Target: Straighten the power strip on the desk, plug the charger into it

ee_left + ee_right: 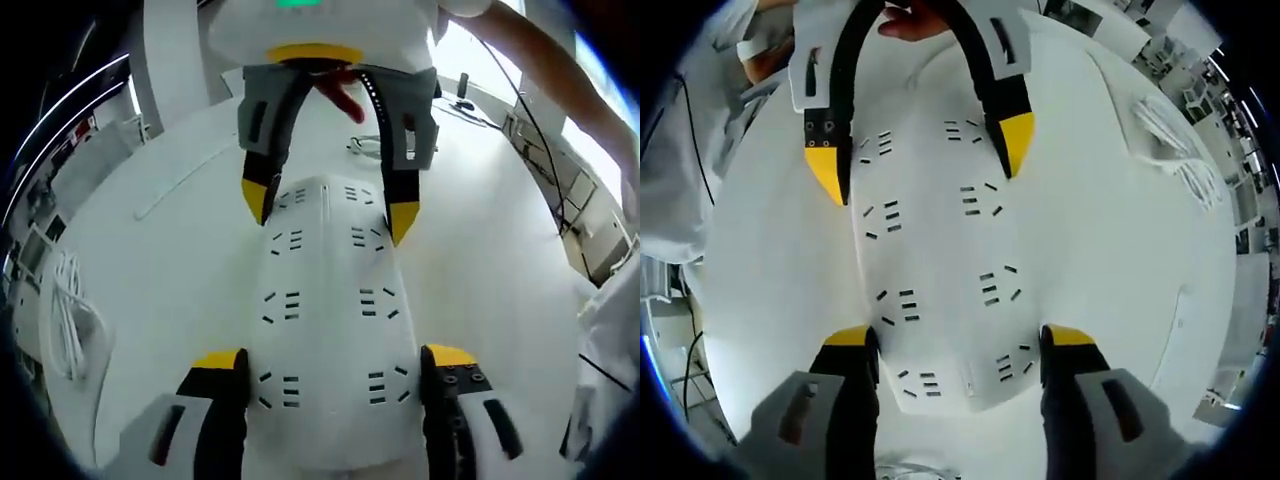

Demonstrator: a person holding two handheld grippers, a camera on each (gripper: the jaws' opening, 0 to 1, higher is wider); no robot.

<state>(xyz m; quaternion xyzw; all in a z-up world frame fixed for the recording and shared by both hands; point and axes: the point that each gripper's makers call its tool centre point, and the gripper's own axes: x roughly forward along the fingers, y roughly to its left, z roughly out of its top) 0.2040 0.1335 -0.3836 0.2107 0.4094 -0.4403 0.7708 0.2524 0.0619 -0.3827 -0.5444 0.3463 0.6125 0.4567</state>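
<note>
A long white power strip (pixel 330 300) lies flat on a white surface (pixel 160 290). The left claw (pixel 338 372) straddles one end of it, a yellow-tipped jaw on each long side. The right claw (pixel 960 350) straddles the opposite end the same way. In each claw's view the other claw appears at the far end, facing back. Both claws look closed onto the strip's sides, though firm contact is hard to judge. Holding both ends likely lets the person turn the strip straight.

Rows of dark socket slots run along the strip between the jaws. No brand name, label or writing can be read on it. A coiled white cable (pixel 70 310) lies well off to the left claw's left. The charger cannot be identified.
</note>
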